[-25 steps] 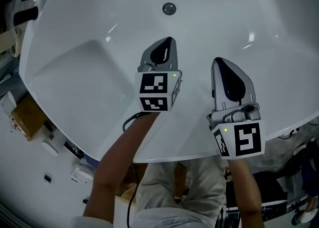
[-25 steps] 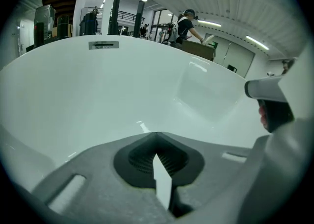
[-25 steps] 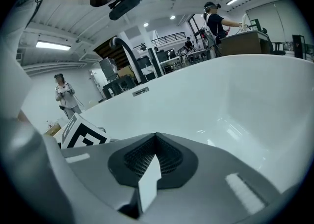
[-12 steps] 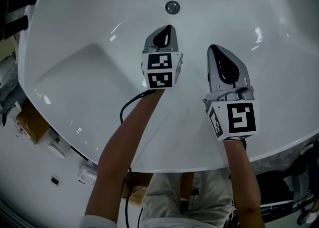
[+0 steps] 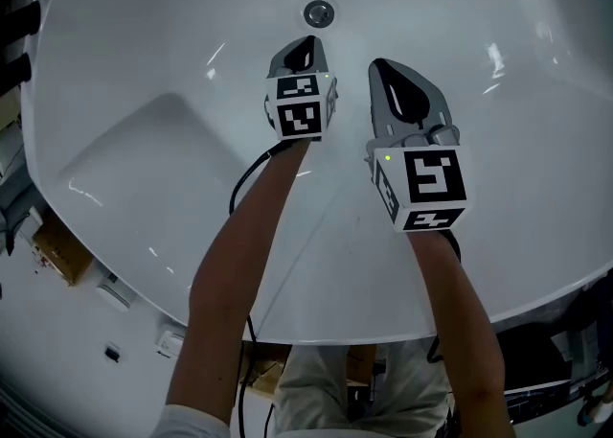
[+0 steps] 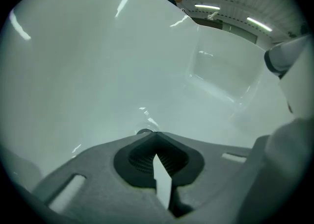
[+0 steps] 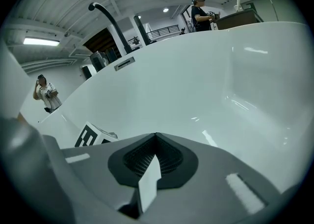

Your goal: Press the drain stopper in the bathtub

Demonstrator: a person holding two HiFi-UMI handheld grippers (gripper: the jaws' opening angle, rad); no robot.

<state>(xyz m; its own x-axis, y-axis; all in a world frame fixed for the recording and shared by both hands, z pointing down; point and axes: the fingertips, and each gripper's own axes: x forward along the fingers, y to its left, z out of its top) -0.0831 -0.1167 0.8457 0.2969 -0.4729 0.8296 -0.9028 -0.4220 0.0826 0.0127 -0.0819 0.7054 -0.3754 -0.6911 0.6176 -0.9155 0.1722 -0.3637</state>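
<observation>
The bathtub (image 5: pixel 144 139) is gleaming a plain glossy white with pale streaks of reflected light, and the drain stopper (image 5: pixel 318 13) is shining silver-grey around a darker centre. The left gripper (image 5: pixel 305 43) and right gripper (image 5: pixel 383 67) are both showing mid-grey fingers (image 6: pixel 83 174) with black ribbed pads (image 6: pixel 140 161), each carrying a white cube (image 5: pixel 299 112) patterned with black square markers and glowing with one small green light. A black cable (image 5: pixel 238 185) is standing out against the white, and the person's trousers (image 5: pixel 316 379) are showing pale beige.
</observation>
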